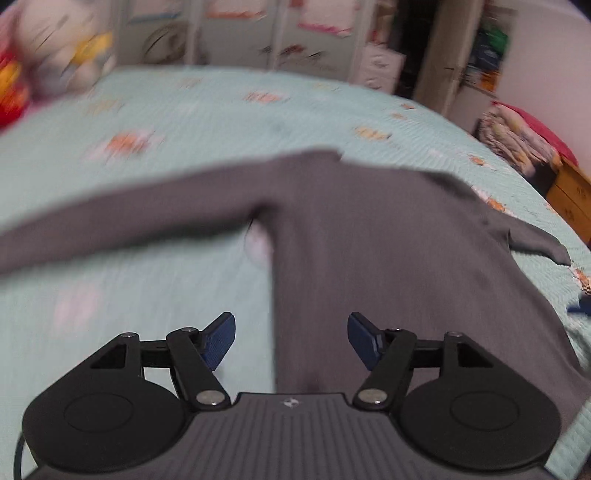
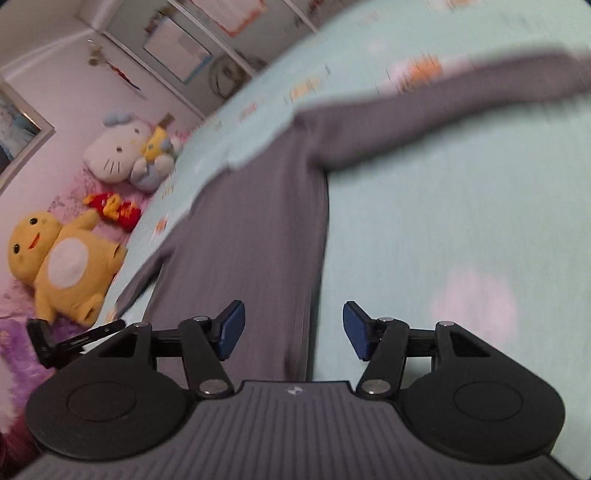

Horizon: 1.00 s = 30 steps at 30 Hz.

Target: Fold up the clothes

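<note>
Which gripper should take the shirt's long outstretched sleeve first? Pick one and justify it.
Probably the left gripper: the gray shirt's long sleeve stretches out on its side. The right gripper, also open, faces the opposite side edge.

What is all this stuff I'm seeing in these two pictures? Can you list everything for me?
Long-sleeved top: one, grey, spread flat on the bed, sleeves stretched outward.
Bedspread: one, pale mint green with small orange and pink motifs, under the top.
White cat plush: one, white with a blue bow, beside the bed.
Yellow plush: one, yellow with a white belly, beside the bed.
Red and yellow toy: one, between the two plushes.
Wardrobe doors: white, with stickers, behind the bed; blurred.
Wooden cabinet: one, brown, at the bed's far side.
Left gripper: black with blue pads, open, over the top's lower edge.
Right gripper: same colours, open, over the top's side edge.
</note>
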Each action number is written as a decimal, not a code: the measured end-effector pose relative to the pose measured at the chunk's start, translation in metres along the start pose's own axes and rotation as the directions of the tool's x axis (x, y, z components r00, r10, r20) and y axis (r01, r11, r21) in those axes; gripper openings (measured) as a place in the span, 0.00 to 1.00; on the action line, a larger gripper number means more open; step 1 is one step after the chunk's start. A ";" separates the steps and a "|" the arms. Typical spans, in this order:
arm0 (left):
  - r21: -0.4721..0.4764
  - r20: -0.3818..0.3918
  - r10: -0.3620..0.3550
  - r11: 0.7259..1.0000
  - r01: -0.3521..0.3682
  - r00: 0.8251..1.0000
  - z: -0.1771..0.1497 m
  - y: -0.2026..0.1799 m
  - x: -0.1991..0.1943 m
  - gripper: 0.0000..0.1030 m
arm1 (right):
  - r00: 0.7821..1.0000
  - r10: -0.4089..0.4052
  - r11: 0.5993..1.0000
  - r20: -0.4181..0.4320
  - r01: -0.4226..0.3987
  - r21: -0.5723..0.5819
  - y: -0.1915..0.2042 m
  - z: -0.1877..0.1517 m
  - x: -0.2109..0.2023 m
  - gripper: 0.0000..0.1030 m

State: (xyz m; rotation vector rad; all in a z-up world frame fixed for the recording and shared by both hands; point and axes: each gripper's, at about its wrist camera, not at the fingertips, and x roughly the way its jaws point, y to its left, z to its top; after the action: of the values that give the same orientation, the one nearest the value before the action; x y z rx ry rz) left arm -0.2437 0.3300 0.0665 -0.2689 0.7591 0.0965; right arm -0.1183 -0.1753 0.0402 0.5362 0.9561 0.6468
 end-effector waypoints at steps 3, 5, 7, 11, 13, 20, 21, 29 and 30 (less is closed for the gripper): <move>-0.139 -0.043 -0.031 0.990 0.025 0.999 -0.027 0.016 -0.013 0.69 | 0.999 0.009 0.998 -0.053 -0.006 0.059 0.000 -0.042 -0.012 0.57; -0.212 -0.065 -0.063 0.976 0.048 0.996 -0.041 0.024 -0.017 0.69 | 0.997 0.030 0.996 -0.067 -0.025 0.083 0.002 -0.060 -0.015 0.58; -0.227 -0.073 -0.073 0.972 0.054 0.995 -0.052 0.026 -0.018 0.70 | 0.998 0.045 0.994 -0.048 -0.040 0.103 0.003 -0.073 -0.018 0.58; -0.228 -0.065 -0.139 0.966 0.121 0.988 -0.058 0.020 -0.020 0.75 | 0.995 0.096 0.981 -0.007 -0.094 0.168 0.000 -0.089 -0.017 0.58; -0.250 -0.068 -0.188 0.954 0.165 0.980 -0.061 0.019 -0.019 0.74 | 0.994 0.112 0.979 0.000 -0.110 0.172 0.000 -0.092 -0.014 0.57; -0.053 -0.095 -0.090 0.995 0.085 0.991 -0.062 -0.006 -0.012 0.60 | 0.997 0.073 0.986 -0.028 -0.068 0.154 0.004 -0.086 -0.011 0.46; -0.028 -0.094 -0.070 0.997 0.067 0.993 -0.063 -0.007 -0.011 0.49 | 0.998 0.061 0.987 -0.029 -0.056 0.150 0.004 -0.087 -0.010 0.42; 0.096 -0.066 0.008 0.995 -0.002 0.998 -0.067 -0.006 -0.007 0.24 | 0.996 -0.058 0.996 -0.061 0.061 0.057 0.014 -0.091 -0.010 0.12; 0.134 -0.056 0.022 0.991 -0.015 0.998 -0.070 -0.010 -0.007 0.24 | 0.994 -0.086 0.996 -0.067 0.087 0.007 0.021 -0.091 -0.010 0.12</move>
State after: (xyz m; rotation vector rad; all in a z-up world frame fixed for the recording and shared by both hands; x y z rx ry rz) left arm -0.2936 0.3013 0.0254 -0.1374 0.8213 0.0553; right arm -0.2071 -0.1555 0.0166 0.4812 1.0397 0.5852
